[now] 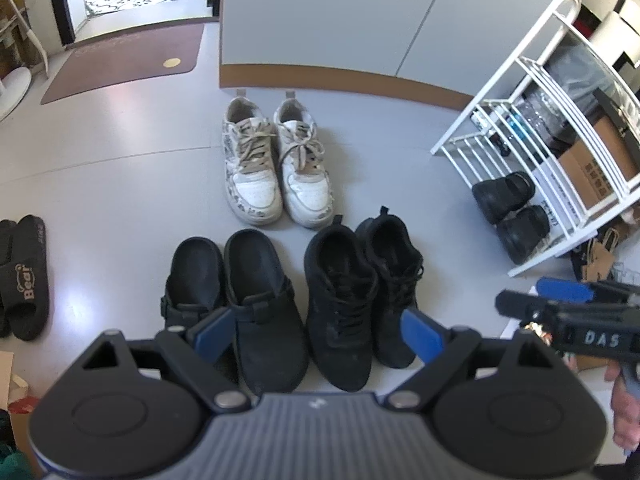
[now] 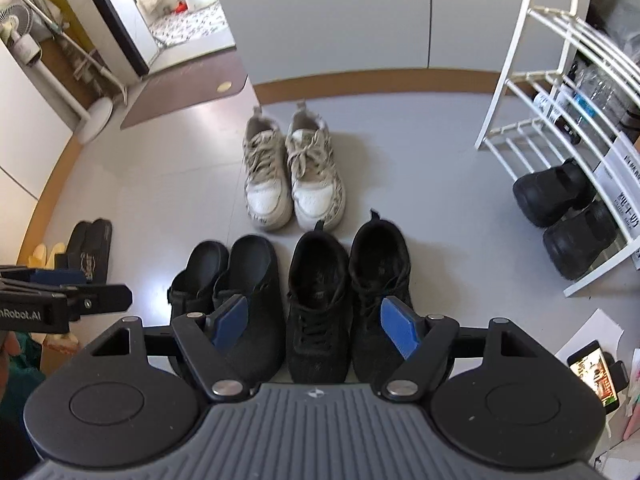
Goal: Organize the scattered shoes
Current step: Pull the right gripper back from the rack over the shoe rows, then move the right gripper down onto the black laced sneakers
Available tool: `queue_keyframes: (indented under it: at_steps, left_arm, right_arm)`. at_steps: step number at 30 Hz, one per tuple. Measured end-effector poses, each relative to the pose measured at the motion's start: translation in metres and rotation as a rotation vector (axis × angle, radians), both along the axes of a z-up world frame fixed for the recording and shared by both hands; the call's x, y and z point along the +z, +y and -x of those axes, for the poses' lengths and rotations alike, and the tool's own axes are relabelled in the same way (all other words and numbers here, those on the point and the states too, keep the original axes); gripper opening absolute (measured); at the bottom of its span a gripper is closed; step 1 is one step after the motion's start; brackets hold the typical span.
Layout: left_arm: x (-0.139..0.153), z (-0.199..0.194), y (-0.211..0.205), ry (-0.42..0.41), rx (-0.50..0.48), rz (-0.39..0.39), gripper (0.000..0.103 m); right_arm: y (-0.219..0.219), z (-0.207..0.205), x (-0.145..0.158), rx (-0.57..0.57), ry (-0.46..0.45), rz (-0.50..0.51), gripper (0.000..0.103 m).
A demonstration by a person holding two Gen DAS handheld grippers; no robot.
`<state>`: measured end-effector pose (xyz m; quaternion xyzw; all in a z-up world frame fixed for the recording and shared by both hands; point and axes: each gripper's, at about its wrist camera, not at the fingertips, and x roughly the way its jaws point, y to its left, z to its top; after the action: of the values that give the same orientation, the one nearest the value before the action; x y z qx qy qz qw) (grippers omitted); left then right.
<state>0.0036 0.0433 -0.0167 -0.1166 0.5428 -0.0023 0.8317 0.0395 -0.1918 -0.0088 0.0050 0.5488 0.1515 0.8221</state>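
Three pairs stand on the grey floor. White laced sneakers (image 1: 276, 164) (image 2: 294, 176) are at the back. In front of them, black clogs (image 1: 236, 304) (image 2: 228, 280) sit on the left and black laced sneakers (image 1: 360, 292) (image 2: 348, 292) on the right. My left gripper (image 1: 318, 336) hovers open above the clogs and black sneakers, its blue pads touching nothing. My right gripper (image 2: 315, 323) is also open above the same two pairs and holds nothing. Each gripper shows at the edge of the other's view: the right gripper (image 1: 520, 294) and the left gripper (image 2: 106, 286).
A white wire shoe rack (image 1: 532, 92) (image 2: 516, 80) stands at the right, with a pair of black shoes (image 1: 508, 212) (image 2: 564, 212) on its bottom shelf. Black slides (image 1: 24, 280) (image 2: 92, 248) lie at the left beside yellow slippers (image 2: 44, 254). A phone (image 2: 596, 372) lies at the lower right.
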Motion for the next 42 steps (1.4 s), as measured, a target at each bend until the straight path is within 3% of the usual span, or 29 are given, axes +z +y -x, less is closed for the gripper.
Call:
queue_keyframes:
  at_steps: [15, 24, 31, 34, 42]
  left_arm:
    - [-0.001, 0.002, 0.003, 0.007, 0.023, -0.016, 0.092]
    - [-0.003, -0.001, -0.006, 0.004, -0.005, -0.071, 0.092]
    - [-0.011, -0.006, -0.013, 0.027, -0.027, -0.123, 0.092]
    - [-0.014, -0.011, -0.017, 0.027, -0.039, -0.112, 0.092]
    - [-0.019, -0.026, -0.03, 0.032, -0.075, -0.122, 0.092]
  right_arm:
    - [0.034, -0.003, -0.017, 0.092, 0.044, 0.092, 0.078]
    - [0.024, -0.005, -0.027, 0.049, 0.066, 0.107, 0.078]
    - [0.015, -0.009, -0.031, -0.012, 0.019, 0.151, 0.079]
    - [0.014, -0.01, -0.031, -0.027, -0.029, 0.181, 0.079]
    - [0.02, -0.014, -0.036, 0.016, -0.102, 0.2, 0.081]
